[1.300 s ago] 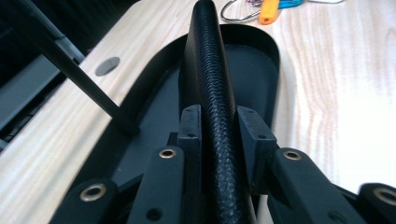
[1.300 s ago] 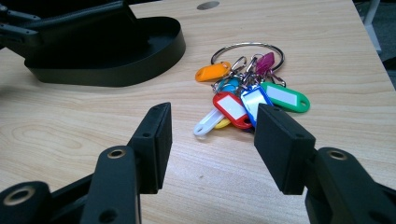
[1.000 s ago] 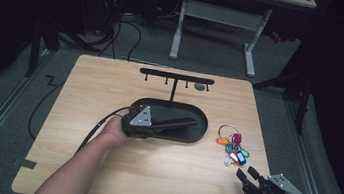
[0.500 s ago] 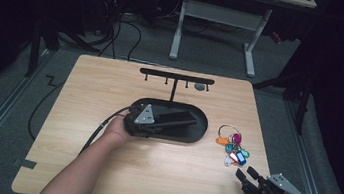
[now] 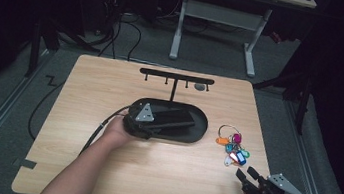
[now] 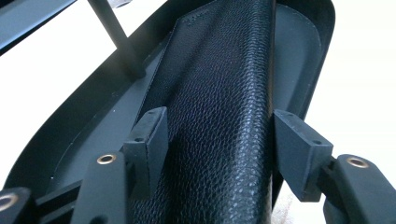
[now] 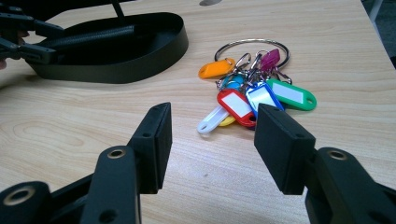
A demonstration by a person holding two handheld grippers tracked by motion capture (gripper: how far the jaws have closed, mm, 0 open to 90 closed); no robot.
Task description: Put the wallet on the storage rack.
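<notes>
A: Wooden table (image 5: 110, 94), dark room. Black tray (image 5: 202, 131) holds black leather case (image 6: 224, 116)?

B: Yes, lengthwise. Left gripper (image 6: 219, 135) straddles its near end along its long axis, jaws just been opening, pads clear (released). Right gripper (image 7: 212, 140) open, well apart.

A case (image 5: 173, 119) lies in the tray (image 5: 198, 135) at the middle of the table (image 5: 90, 91). A rack (image 5: 176, 77) stands behind the tray, and a key bunch (image 5: 232, 144) lies to its right.
</notes>
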